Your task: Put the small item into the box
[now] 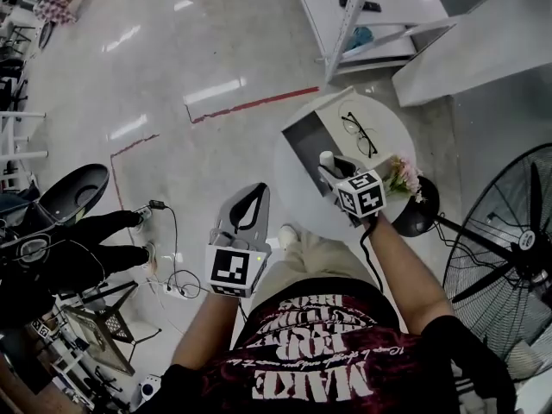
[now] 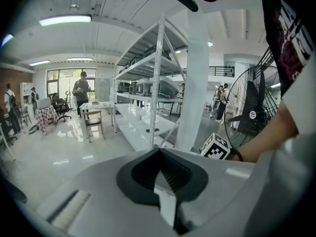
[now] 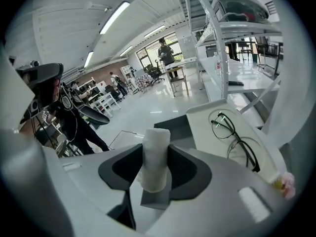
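White roll (image 3: 156,141), long axis upright, clamped in right tool (image 3: 154,163).

Overall: the hall was bright and evenly lit; the head view looked flatter and greyer than the two gripper views.
Sources: ceiling strip lamps (image 2: 65,19) shone from overhead, and daylight came through the far windows (image 2: 63,75).
Glare: the glossy floor (image 1: 155,67) carried white streaks from the lamps; the round tabletop (image 1: 397,132) looked washed out.
Shadows: soft and weak on the floor.
Distortion: both gripper views were fisheye, with black corners and a bowed shelf rack (image 2: 159,78).
Focus: the left hand-held gripper (image 2: 159,152) and right hand-held gripper (image 3: 155,144) were blurred close to the lens, as was the small item (image 3: 154,167); the far room was sharper.
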